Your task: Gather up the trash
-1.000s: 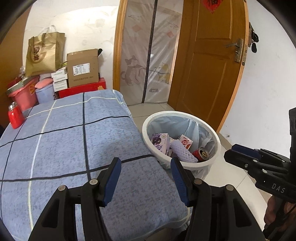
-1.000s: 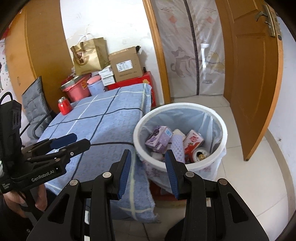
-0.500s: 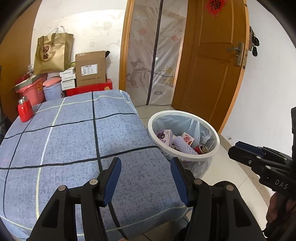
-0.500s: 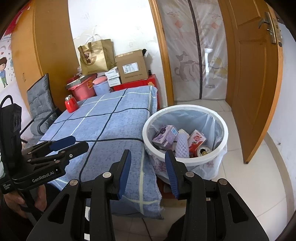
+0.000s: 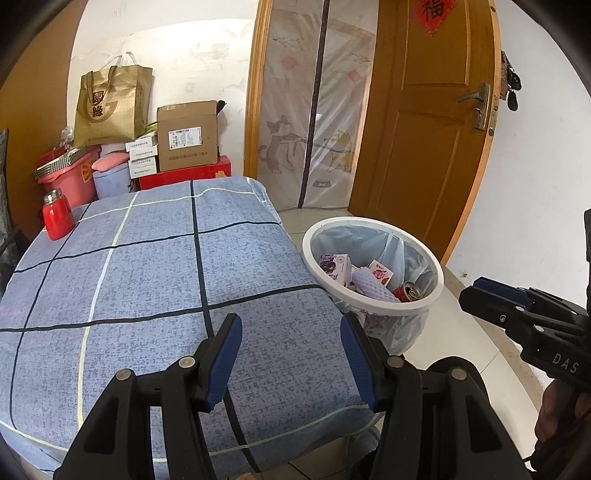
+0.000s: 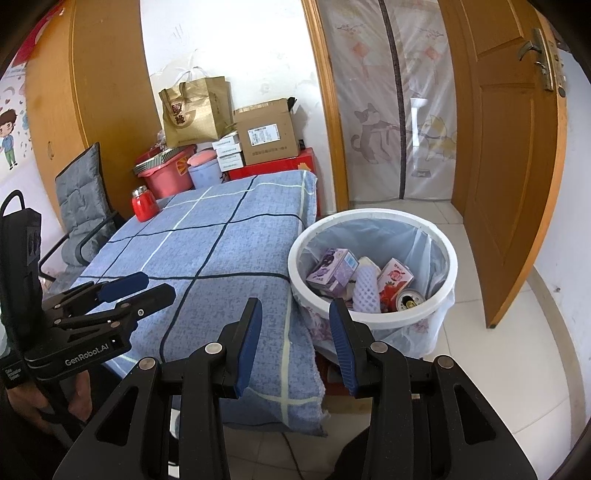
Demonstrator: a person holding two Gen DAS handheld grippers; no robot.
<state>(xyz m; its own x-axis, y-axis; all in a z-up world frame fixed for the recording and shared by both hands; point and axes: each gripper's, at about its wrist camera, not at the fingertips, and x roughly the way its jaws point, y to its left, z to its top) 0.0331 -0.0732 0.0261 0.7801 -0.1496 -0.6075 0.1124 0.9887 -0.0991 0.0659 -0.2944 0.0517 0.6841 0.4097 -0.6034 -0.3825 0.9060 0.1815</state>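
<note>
"DAS" is printed in white on the body of the right gripper, seen at the right edge of the left wrist view. "GenRobot.AI" is printed on the body of the left gripper, seen in the right wrist view. The character "福" is shown on a red paper sign fixed to the door. "國緣" is printed on the gold bag. The label on the cardboard box is too small to be read.

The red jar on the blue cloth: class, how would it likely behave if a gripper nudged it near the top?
The red jar stands upright and looks taller than it is wide, so a high push would probably tip it. Its round body suggests it could then roll across the blue cloth. The glossy surface may be slippery.
</note>
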